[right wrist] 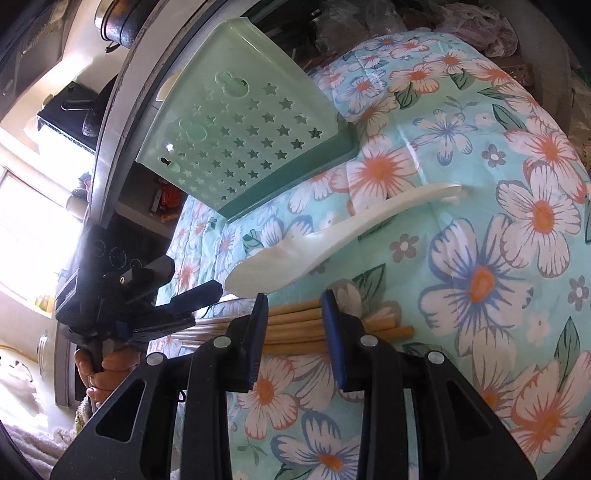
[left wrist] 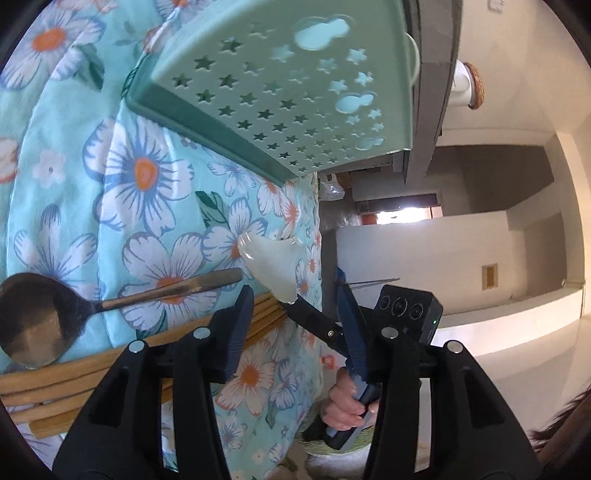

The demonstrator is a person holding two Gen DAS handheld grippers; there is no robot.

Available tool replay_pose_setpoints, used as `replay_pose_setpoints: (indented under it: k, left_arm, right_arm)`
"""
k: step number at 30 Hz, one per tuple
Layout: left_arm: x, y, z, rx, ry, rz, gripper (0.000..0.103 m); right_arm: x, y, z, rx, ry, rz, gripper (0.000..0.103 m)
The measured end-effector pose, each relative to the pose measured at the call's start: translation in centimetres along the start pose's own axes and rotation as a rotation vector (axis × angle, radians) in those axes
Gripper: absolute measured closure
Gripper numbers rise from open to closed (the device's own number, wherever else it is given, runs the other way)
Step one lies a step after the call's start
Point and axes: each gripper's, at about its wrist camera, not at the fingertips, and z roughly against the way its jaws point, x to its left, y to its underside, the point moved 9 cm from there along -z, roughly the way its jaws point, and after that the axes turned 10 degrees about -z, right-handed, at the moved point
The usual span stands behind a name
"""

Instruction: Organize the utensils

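Note:
A green utensil holder point(left wrist: 295, 107) with star holes stands on the floral cloth; it also shows in the right wrist view point(right wrist: 243, 147). A bundle of wooden chopsticks point(left wrist: 74, 384) lies on the cloth beside a metal spoon point(left wrist: 40, 321) and a white rice paddle point(left wrist: 269, 266). My left gripper point(left wrist: 295, 328) is open above the chopsticks. My right gripper point(right wrist: 293, 332) is open, its fingers on either side of the chopsticks point(right wrist: 295, 328). The rice paddle point(right wrist: 332, 236) lies just beyond them. The left gripper point(right wrist: 177, 306) shows at the left in the right wrist view.
The floral cloth point(right wrist: 480, 221) covers a raised surface whose edge drops off beside the left gripper point(left wrist: 317, 229). A grey shelf edge point(left wrist: 432, 92) runs behind the holder. Dark cluttered items point(right wrist: 369, 18) lie beyond the cloth.

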Motion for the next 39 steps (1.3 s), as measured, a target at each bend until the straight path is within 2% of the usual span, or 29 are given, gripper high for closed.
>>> replay_pose_setpoints:
  k: [4,9,12,14,16,17,19,22,26,30,34,39]
  left_arm:
    - [1.4,-0.1,-0.8,0.002,-0.022,0.083,0.057]
    - [1.0,-0.2,-1.6,0.013,-0.022,0.111,0.059]
    - [1.0,0.1,-2.7,0.033,-0.066,0.127,0.06]
    - [1.3,0.2,-3.0,0.038,-0.115,0.127,0.066]
    - [1.6,0.1,-3.2,0.037,-0.159,0.135,0.083]
    - [1.8,0.1,-3.3,0.032,-0.172,0.136,0.086]
    - [1.8,0.1,-3.5,0.013,-0.196,0.129,0.101]
    - [1.4,0.1,-2.7,-0.016,-0.226,0.095,0.103]
    - [0.0,0.5,-0.1,-0.071,-0.252,0.027,0.103]
    - [-1.4,1.1,4.9,-0.178,-0.289,-0.039,0.103]
    - [-1.6,1.8,11.2,-0.295,-0.35,-0.076,0.103]
    - [-0.7,2.7,18.9,-0.448,-0.448,-0.093,0.103]
  right_arm:
    - [-0.1,-0.1,-0.2,-0.002,-0.012,-0.014,0.073]
    - [-0.2,-0.2,-0.3,-0.002,-0.021,-0.015,0.073]
    - [-0.4,-0.1,-0.3,-0.001,-0.03,-0.019,0.073]
    - [-0.4,-0.1,-0.4,-0.003,-0.033,-0.02,0.073]
    - [-0.6,-0.1,-0.2,-0.007,-0.033,-0.018,0.073]
    - [-0.6,-0.1,-0.1,-0.011,-0.03,-0.015,0.073]
    - [-0.7,0.0,0.2,-0.022,-0.017,-0.008,0.073]
    - [-0.9,0.0,1.3,-0.045,0.001,0.002,0.073]
    - [-1.0,0.2,2.9,-0.064,0.029,0.028,0.073]
    - [0.4,0.6,3.5,-0.05,0.05,0.109,0.073]
    - [3.1,1.0,2.0,0.002,0.066,0.219,0.073]
    - [8.1,1.0,-2.0,0.066,0.077,0.397,0.073]
